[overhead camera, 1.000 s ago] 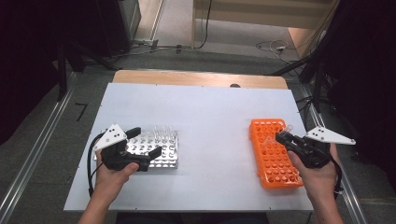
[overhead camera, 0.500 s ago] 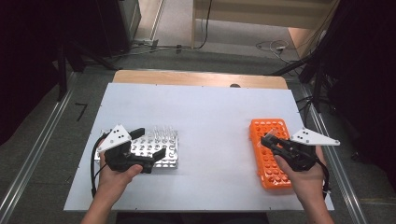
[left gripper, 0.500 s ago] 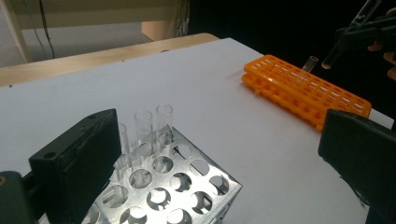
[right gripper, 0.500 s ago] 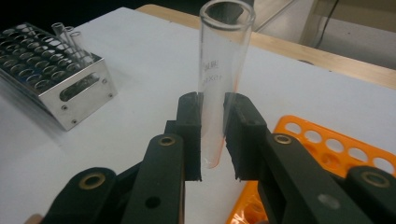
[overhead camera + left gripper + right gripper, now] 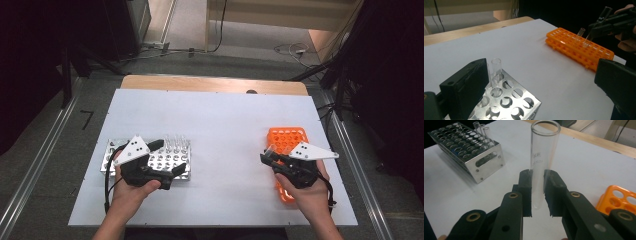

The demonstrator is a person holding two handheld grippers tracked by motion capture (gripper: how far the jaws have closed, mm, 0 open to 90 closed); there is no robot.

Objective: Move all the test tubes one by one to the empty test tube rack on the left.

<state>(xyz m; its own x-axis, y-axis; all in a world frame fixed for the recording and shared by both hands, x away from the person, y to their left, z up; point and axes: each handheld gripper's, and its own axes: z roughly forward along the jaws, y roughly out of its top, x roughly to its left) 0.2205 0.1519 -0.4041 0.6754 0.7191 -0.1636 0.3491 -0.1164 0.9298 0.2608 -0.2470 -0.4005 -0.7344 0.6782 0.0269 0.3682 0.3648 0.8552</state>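
A white table [image 5: 215,130] stood over grey floor. At four o'clock, the right gripper [image 5: 266,159] clamped a clear glass tube [image 5: 543,162] upright, beside the orange rack [image 5: 286,141]. At eight o'clock, the left gripper [image 5: 171,157] hovered wide open over the steel rack [image 5: 112,160], near its standing tubes [image 5: 496,67].

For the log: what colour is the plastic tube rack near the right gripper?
Bright orange plastic tube rack; clearest in the left gripper view.

Metal rack [image 5: 150,162] on table [image 5: 225,125] left, plastic rack [image 5: 286,142] right — well apart, tubes [image 5: 176,142] in metal rack's far row
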